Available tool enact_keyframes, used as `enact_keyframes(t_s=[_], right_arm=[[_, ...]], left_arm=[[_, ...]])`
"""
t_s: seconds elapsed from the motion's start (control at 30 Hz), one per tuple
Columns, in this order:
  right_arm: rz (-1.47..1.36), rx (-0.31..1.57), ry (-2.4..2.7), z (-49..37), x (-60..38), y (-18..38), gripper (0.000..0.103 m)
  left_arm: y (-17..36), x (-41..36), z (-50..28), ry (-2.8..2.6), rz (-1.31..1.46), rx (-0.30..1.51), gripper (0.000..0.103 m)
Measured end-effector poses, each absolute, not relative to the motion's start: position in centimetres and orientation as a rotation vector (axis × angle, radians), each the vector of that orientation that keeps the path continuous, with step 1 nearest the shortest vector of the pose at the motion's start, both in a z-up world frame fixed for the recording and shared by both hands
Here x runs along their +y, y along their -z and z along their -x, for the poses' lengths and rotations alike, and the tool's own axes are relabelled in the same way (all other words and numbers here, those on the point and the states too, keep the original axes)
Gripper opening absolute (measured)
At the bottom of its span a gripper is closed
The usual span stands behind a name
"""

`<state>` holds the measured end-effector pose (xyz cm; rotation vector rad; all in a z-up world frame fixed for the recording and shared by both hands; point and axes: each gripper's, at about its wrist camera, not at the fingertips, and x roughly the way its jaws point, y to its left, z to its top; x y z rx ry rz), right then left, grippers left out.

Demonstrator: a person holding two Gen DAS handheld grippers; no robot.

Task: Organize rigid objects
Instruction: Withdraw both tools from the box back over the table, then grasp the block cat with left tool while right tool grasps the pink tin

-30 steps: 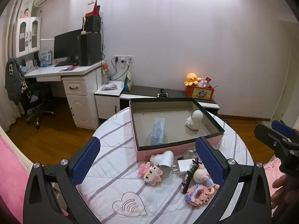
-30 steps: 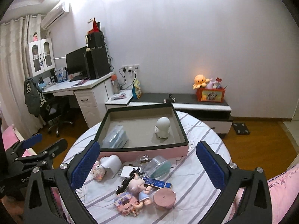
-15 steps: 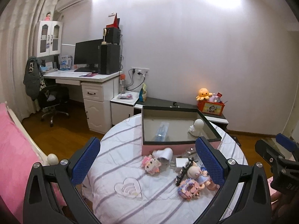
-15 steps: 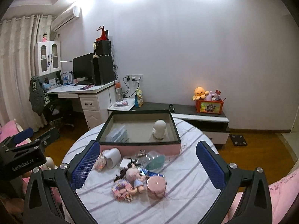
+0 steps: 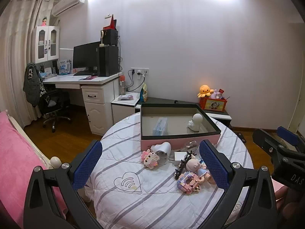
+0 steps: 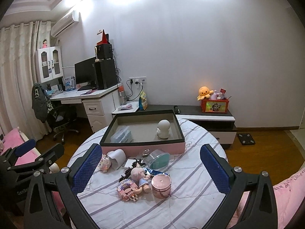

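Closest to the cameras, both claws hang above the near edge of the round tabletop (image 6: 190,206), spread wide and grasping nothing: the left claw (image 5: 150,164) frames the left half of the clutter, the right claw (image 6: 150,166) the middle of it, each well apart from any object. The step in hand looks like choosing a next piece, since the pile is unsorted while two things already sit in the box. Just ahead of the right claw, between its blue pads, lie a pink block model (image 6: 127,189), a pig-faced doll (image 6: 140,176) lying on its side against it, and a pink round jar (image 6: 161,185) touching the doll. Next out are a black hair clip (image 6: 127,172), a teal-faced clear container (image 6: 159,161), a white charger (image 6: 128,163), a white cup (image 6: 116,157) on its side and a small pink block figure (image 5: 150,158). Beyond them stands the open pink box (image 6: 143,148), holding a clear plastic case (image 6: 122,135) at the left and a white figurine (image 6: 163,128) upright at the right. The next move probably calls for lowering a claw over one near piece, the jar being the easiest, closing on it, then lifting it over the box wall.
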<state>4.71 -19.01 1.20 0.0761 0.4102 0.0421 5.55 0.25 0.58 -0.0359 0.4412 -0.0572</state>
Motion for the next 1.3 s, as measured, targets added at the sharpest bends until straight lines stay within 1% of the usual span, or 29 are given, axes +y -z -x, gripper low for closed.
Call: enact_keyframes(t_s=[0.23,0.43,0.77,1.13,1.23,1.3], right_arm=[[-0.07,0.426,-0.037,-4.9,-19.3,-0.9,0.103],[-0.063,0.465,-0.038,-5.7,-19.9,0.4,0.103],[-0.063,0.597,-0.023,-8.1,-20.9,4.4,0.103],[-0.073,0.755,-0.023,-11.9,-21.8,9.6,0.103],[-0.092,0.79,-0.034,-13.0,-22.2,10.9,0.101],[-0.098,0.803,-0.043,-13.6,-22.2,11.4,0.098]], left_arm=[[-0.2,0.7,-5.6,0.051,0.042,0.458,0.103],[1.7,1.4,-6.7,0.039,0.048,0.51,0.103],[5.4,0.7,-9.4,0.046,0.021,0.598,0.103],[10.3,-0.2,-14.0,0.046,0.007,0.733,0.103],[11.3,-0.6,-15.4,0.043,-0.002,0.758,0.103],[11.8,-0.6,-16.3,0.044,-0.003,0.772,0.103]])
